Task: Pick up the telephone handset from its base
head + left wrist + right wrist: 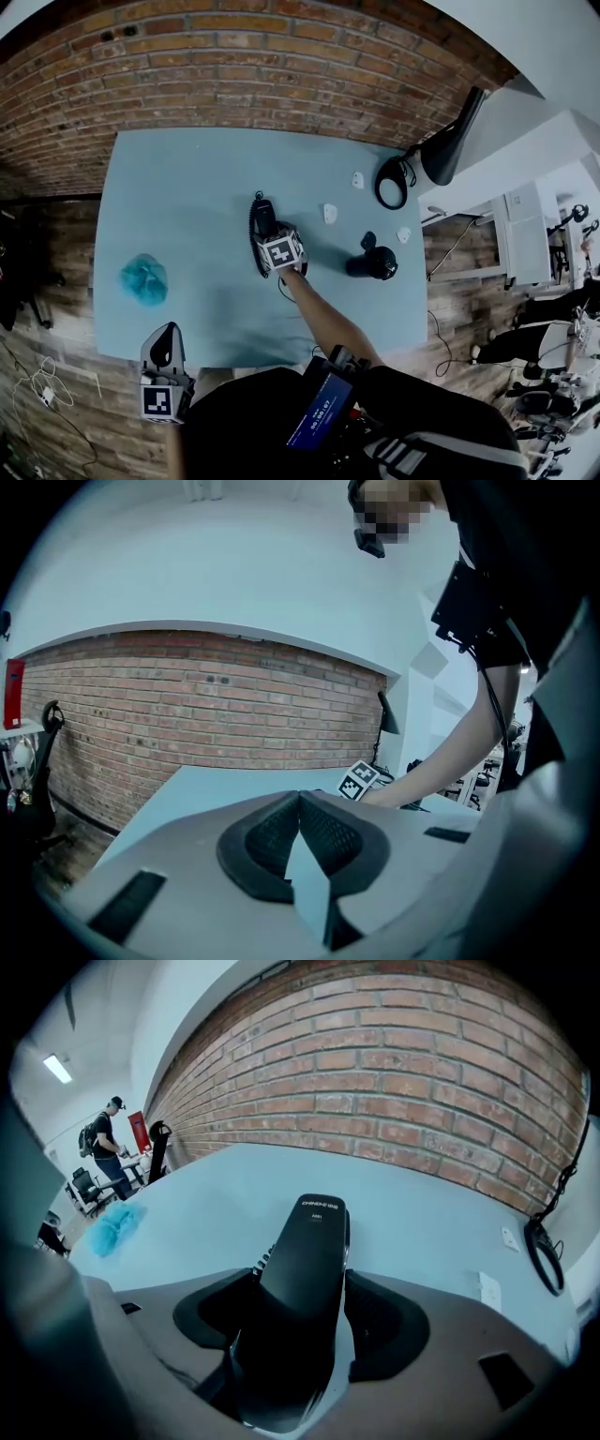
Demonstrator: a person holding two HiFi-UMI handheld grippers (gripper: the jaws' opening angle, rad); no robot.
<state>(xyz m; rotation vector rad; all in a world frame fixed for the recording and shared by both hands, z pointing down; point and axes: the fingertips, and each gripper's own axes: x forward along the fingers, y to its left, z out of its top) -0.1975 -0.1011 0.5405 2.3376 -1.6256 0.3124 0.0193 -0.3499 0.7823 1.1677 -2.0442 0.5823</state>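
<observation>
A black telephone [264, 217] with a coiled cord sits near the middle of the light blue table [187, 187]. Its black handset [305, 1269] lies on the base and runs lengthwise between the jaws of my right gripper [298, 1321]. Those jaws stand wide on both sides of it, and the pads do not press on it. In the head view the right gripper [266, 231] reaches down onto the phone from the near side. My left gripper [164, 345] hangs off the table's near left edge. In the left gripper view it [300, 799] holds nothing, and its pads meet at the tips.
A blue crumpled cloth [143, 279] lies at the table's left. A black object [373, 264], small white pieces [329, 214] and a coiled black cable [392, 183] lie to the right, under a black desk lamp [450, 141]. A brick wall [234, 66] backs the table.
</observation>
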